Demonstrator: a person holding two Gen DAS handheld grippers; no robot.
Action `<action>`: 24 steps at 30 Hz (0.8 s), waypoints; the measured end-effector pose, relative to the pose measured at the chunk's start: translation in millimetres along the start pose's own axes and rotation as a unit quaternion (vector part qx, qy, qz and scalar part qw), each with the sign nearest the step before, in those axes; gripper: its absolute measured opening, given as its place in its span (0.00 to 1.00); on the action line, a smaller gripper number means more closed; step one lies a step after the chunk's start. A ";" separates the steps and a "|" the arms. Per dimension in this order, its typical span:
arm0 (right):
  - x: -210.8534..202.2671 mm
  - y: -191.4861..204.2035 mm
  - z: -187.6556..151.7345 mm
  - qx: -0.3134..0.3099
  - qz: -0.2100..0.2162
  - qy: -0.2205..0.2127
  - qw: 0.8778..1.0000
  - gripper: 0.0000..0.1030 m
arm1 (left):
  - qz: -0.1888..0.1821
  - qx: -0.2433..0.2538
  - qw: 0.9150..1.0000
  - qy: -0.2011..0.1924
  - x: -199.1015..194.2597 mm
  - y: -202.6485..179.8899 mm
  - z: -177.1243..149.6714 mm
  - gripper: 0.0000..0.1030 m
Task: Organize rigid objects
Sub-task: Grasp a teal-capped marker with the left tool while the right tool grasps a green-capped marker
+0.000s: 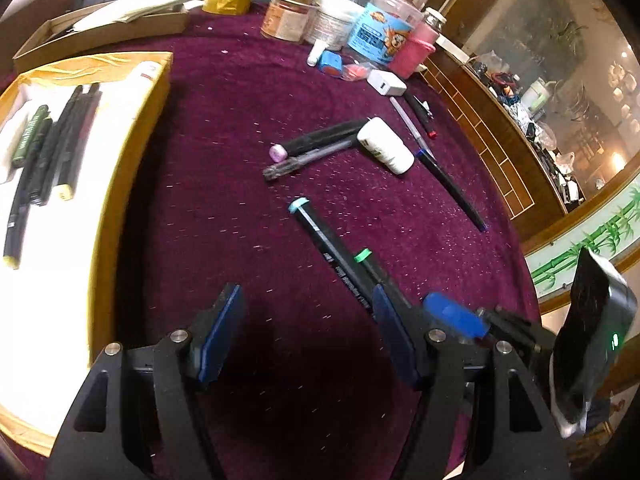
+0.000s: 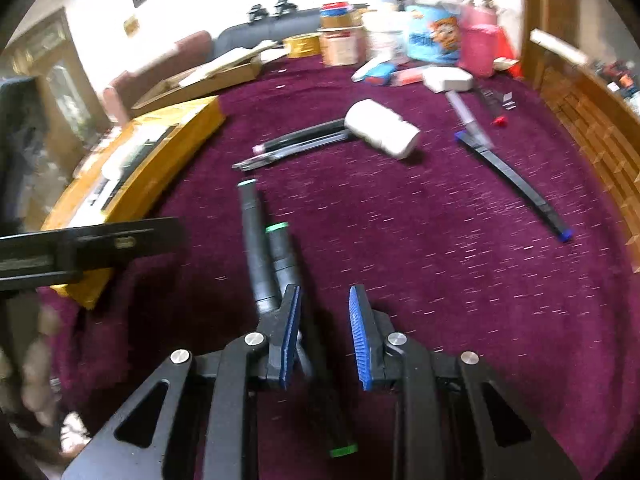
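Several black pens lie on the purple cloth. A teal-capped marker (image 1: 324,236) (image 2: 254,240) and a green-capped marker (image 1: 374,272) (image 2: 286,260) lie side by side just ahead of both grippers. My left gripper (image 1: 306,304) is open and empty above the cloth, with the markers by its right finger. My right gripper (image 2: 326,300) is open and empty; its left finger (image 2: 290,328) is over the green-capped marker. A white bottle (image 1: 386,145) (image 2: 382,128) lies on its side beyond. A yellow box (image 1: 120,184) (image 2: 160,160) on the left holds several pens (image 1: 48,148).
Loose pens lie near the bottle: a pink-capped one (image 1: 320,140), a clear one (image 1: 308,160), a blue-tipped one (image 1: 452,188) (image 2: 516,184) and a red-tipped one (image 1: 420,114). Jars, tape rolls and a white charger (image 1: 386,83) crowd the far edge. A cardboard tray (image 1: 100,28) is at far left.
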State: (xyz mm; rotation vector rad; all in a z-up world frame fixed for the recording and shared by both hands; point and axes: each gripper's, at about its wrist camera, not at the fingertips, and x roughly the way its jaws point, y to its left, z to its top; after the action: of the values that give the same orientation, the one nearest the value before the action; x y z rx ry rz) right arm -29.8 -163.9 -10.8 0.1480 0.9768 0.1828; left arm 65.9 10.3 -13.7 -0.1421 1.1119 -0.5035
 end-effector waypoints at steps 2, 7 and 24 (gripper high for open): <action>-1.4 6.2 -3.8 -0.013 0.003 -0.006 1.000 0.22 | 0.001 0.000 1.000 0.001 4.7 -3.2 0.3 0.64; -1.3 -8.5 0.5 0.009 -0.037 -0.011 0.999 0.22 | 0.010 -0.006 1.000 0.011 13.6 -2.5 -1.4 0.64; 0.3 -35.2 -3.3 0.033 -0.063 0.001 0.997 0.22 | 0.119 0.153 0.981 -0.005 49.4 -52.8 -8.6 0.62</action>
State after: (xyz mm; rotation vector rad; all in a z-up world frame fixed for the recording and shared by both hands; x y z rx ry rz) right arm -29.3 -198.0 -20.1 0.1450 0.9920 0.0346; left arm 58.5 -57.5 -39.4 0.2547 1.0124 -0.4515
